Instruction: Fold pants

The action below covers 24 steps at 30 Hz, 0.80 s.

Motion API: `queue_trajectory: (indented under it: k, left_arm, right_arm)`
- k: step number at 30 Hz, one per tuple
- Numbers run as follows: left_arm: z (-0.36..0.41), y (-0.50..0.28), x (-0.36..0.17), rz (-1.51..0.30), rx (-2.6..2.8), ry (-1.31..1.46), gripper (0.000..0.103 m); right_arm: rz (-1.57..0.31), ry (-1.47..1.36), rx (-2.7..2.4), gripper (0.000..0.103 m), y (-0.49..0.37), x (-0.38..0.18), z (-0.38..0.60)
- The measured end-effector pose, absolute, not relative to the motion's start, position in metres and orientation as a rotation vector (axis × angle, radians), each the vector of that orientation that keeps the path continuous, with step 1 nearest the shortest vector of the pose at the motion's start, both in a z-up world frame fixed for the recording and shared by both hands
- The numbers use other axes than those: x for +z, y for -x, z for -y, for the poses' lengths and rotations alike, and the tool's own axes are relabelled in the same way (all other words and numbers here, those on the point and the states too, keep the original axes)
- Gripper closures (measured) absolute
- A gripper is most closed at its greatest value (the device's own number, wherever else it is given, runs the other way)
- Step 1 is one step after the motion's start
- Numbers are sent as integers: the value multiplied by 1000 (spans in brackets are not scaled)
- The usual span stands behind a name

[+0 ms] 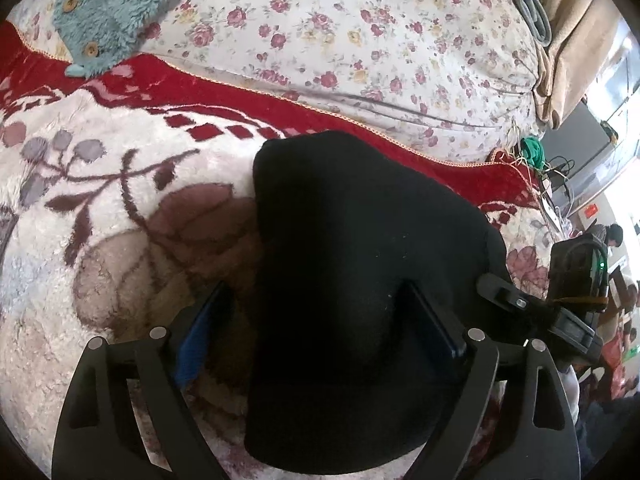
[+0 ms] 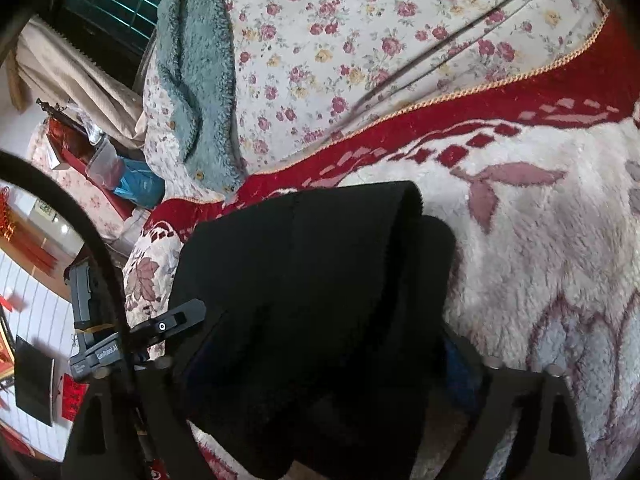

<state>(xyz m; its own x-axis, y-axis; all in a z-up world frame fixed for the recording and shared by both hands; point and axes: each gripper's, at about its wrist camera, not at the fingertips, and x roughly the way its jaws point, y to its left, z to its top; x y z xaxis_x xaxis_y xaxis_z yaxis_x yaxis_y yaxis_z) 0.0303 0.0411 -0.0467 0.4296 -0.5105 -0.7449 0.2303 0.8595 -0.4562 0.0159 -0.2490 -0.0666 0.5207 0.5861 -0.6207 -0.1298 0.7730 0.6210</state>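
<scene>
Black cloth, the pants (image 1: 360, 264), fills the middle of both wrist views and lies folded into a thick bundle on the plush blanket (image 1: 100, 208), the white one with red border and mauve leaves that serves as landmark here. In the left wrist view the bundle's near end runs out of frame at the bottom, and its surface is so dark that no seam or fold line can be made out. The left gripper (image 1: 320, 320) stands with its jaws spread wide; the bundle lies between them, the blue-lined left finger clear of the cloth over bare blanket, while the right finger is partly sunk behind the fabric, so contact there cannot be told. The right wrist view shows what the other hides: stacked layers, an upper fold (image 2: 320, 240) overlapping a lower one toward the blanket's white field. The right gripper (image 2: 320, 360) is mostly buried under the pants; only hints of blue pad show at either side, spread wide, with no visible pinch. Beyond the blanket's red edge lies a floral quilt (image 1: 360, 40) with a teal fleece garment (image 1: 112, 4) on it; its buttons show only in the left view. Each view catches the other gripper at the blanket's side edge, cut off by the frame
</scene>
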Motion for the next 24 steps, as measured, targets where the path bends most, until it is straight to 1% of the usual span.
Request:
queue_trajectory:
  k: [1, 3, 4, 9, 11, 14, 17, 24]
  left_arm:
    - [-41, -30, -47, -1026, -472, 298, 15]
    - [-39, -29, -46, -1019, -488, 294, 25]
    - [-37, -29, -46, -1020, -511, 303, 41]
    - [-29, -21, -39, -992, -480, 262, 51]
    - [-28, -19, -35, -986, -470, 254, 57]
    - [-26, -14, -25, -967, -453, 229, 62]
    - [-25, -9, -16, -944, -447, 205, 64]
    - [-43, -3, 5, -906, -436, 230, 65]
  right_arm:
    - [-921, -559, 459, 34, -14, -67, 251]
    - [-903, -569, 460, 39, -11, -68, 254]
    - [-899, -566, 458, 40, -10, -67, 254]
    - [-885, -552, 435, 47, -7, -61, 251]
    - [-878, -559, 428, 49, -5, -58, 251]
    - [-864, -560, 424, 53, -2, -52, 252]
    - [-844, -534, 422, 56, 2, -41, 248]
    - [-812, -514, 456, 57, 7, -16, 235]
